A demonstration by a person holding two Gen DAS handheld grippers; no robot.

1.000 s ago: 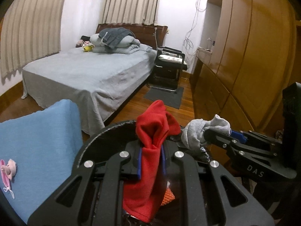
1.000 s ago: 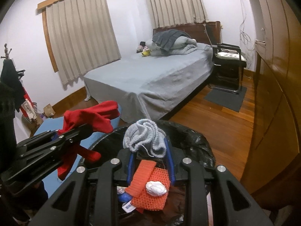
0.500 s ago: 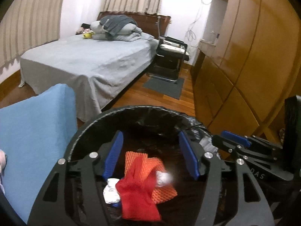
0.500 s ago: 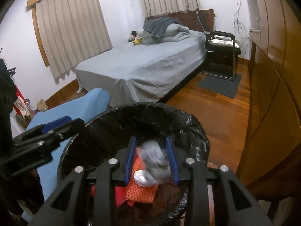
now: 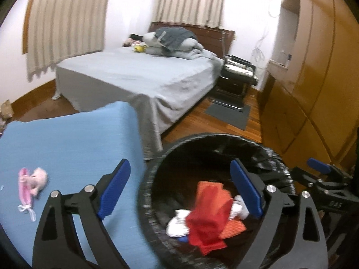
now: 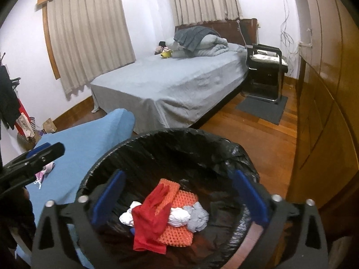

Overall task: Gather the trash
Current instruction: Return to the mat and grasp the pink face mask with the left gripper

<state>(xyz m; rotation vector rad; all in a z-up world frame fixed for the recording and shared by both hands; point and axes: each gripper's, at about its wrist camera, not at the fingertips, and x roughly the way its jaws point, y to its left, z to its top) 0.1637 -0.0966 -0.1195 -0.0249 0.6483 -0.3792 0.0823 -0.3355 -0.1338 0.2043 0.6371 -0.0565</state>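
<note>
A: The next bit of trash looks to be the pink scrap [image 5: 31, 185], lying at lower left of the left wrist view on the blue cover [image 5: 74, 143]. Its long axis runs roughly top to bottom in the frame, with a thin white string trailing off the lower end.

B: And which gripper has the shorter trip?

A: The left gripper [image 5: 179, 192], I'd say. The scrap sits to the left of its left finger, outside the jaws and a little apart from them. In the right wrist view the scrap [image 6: 43, 171] is only a pale patch at far left, half hidden behind the left gripper's finger, so the right gripper [image 6: 179, 199] is the farther one.

B: What are the jaws doing?

A: Both are opening, and nothing is pinched in either. The left straddles the bin [image 5: 147, 192] rim, one finger over the blue cover, the other over the bin. The right hangs over the bin mouth.

B: And what's inside?

A: A red cloth [image 6: 150, 219] lies loose on an orange mesh [image 6: 179, 231], with white wads and a grey sock [image 6: 197, 218] beside it, all down in the black liner.

B: So the coming move?

A: My guess is a swing left for the left gripper, its fingers set across the scrap's short width.
</note>
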